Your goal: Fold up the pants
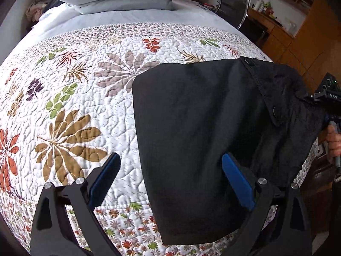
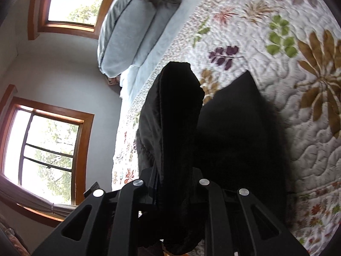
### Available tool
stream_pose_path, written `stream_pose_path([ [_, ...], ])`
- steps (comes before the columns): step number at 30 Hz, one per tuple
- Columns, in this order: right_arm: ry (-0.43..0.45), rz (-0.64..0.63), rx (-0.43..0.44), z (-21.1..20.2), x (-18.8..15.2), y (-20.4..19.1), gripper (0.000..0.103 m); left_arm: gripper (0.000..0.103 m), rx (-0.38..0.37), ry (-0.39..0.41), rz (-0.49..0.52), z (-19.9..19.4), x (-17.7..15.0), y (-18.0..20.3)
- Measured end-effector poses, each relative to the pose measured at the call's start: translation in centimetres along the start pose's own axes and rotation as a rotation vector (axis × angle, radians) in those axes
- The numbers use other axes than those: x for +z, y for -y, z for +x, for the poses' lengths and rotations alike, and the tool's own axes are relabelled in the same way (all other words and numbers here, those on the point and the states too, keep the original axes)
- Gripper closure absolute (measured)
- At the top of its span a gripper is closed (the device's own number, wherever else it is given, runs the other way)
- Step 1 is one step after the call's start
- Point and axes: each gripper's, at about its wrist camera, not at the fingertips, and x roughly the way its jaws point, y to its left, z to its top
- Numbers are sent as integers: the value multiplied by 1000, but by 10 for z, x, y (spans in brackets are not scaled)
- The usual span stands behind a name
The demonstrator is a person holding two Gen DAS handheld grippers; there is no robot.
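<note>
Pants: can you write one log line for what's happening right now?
pants: folded on quilt | left gripper: open, empty | right gripper: shut on pants, lifting edge

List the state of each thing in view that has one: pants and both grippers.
black pants: partly folded on the quilt, one end lifted off it
left gripper: open, empty, one finger over the pants' edge
right gripper: shut on the pants' lifted end

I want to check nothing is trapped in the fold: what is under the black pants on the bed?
The black pants lie on the floral quilt, which shows around them. The patch beneath them is covered, so anything there cannot be seen. The right gripper clamps one bunched end.
</note>
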Motion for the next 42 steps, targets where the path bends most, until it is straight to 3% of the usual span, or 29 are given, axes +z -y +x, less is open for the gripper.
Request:
stream_pose_path([
  [10,-7,45,4,0,-1,37,84,7,-5,-26,5,15,1,6],
  [18,20,70,-5,-19,-6,58,68,7,-1,-28,11,19,-3,6],
  [21,58,56,-58,-39,-9,55,65,7,2,-31,7,16,-5,4],
  [24,123,-39,-185,-61,-12,37,65,7,27,-11,9,5,-6,2],
  [26,145,-119,-145,-69,-20,17,65,7,36,13,0,-3,-6,-1],
  [29,123,-194,-28,-64,-35,-8,65,7,27,22,-14,-10,-8,-2],
  [31,98,-218,0,-55,-41,-18,65,7,29,17,-6,-10,-9,0],
  [36,64,-194,-76,-44,-45,-3,67,7,27,5,5,-7,-12,4],
  [42,59,-159,-93,-44,-49,17,71,7,26,-16,3,1,-15,3],
])
